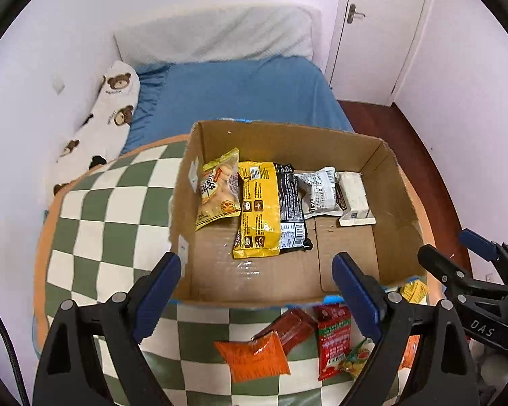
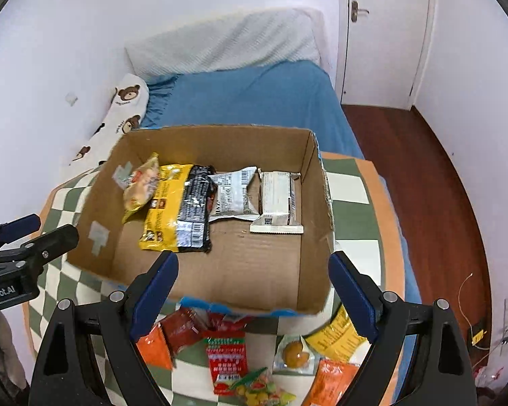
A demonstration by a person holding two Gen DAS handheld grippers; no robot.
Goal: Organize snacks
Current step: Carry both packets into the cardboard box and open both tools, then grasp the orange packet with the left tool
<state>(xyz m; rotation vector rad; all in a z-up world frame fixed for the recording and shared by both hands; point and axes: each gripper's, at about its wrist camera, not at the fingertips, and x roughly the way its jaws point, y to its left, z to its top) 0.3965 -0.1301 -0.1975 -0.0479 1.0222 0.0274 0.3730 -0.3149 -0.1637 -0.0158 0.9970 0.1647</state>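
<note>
- Step in hand: between placements. The left gripper (image 1: 257, 291) and right gripper (image 2: 254, 287) both hover with jaws spread, empty, at the near rim of the cardboard box (image 2: 220, 149).
- Five packets line the box's far wall.
- Next move: pick a loose snack, probably the red packet (image 2: 226, 360) lying just before the box.

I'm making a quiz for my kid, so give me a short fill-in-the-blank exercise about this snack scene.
1. The cardboard box holds ____ snack packets.
2. The box rests on a green-and-white ____ blanket.
3. Both the left hand-held gripper and the right hand-held gripper are ____.
4. The bed sheet is ____.

Missing words: five; checkered; open; blue
</note>
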